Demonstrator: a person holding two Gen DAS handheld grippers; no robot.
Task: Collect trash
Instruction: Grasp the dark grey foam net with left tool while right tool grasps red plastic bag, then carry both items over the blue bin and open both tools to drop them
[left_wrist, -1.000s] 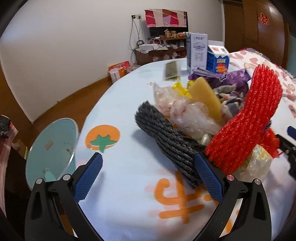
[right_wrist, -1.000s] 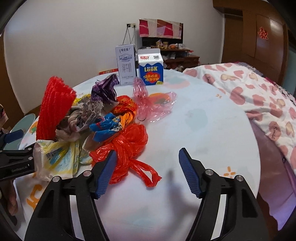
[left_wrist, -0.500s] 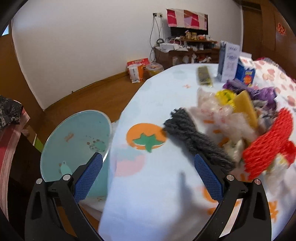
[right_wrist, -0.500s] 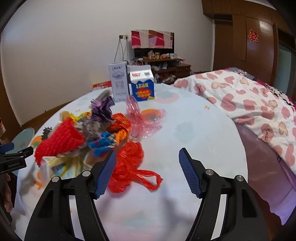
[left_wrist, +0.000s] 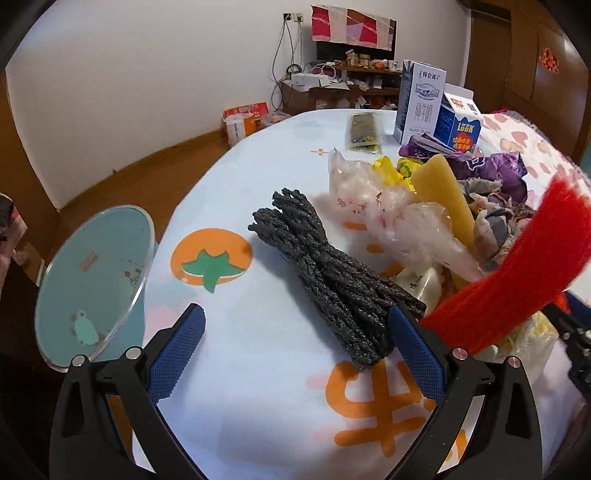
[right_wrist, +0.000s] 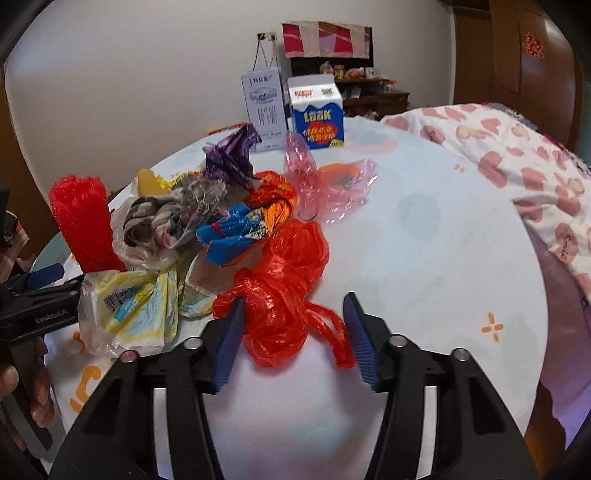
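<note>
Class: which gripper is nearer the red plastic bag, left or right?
Right. The right gripper is open with the red plastic bag between its fingers. The left gripper is open across the trash pile, beside the grey netting.

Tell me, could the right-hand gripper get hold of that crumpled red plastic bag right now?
Probably yes. The right gripper is open, and the red plastic bag lies right at its fingertips, partly between them. Nothing sits in front of the bag on that side of the table.
</note>
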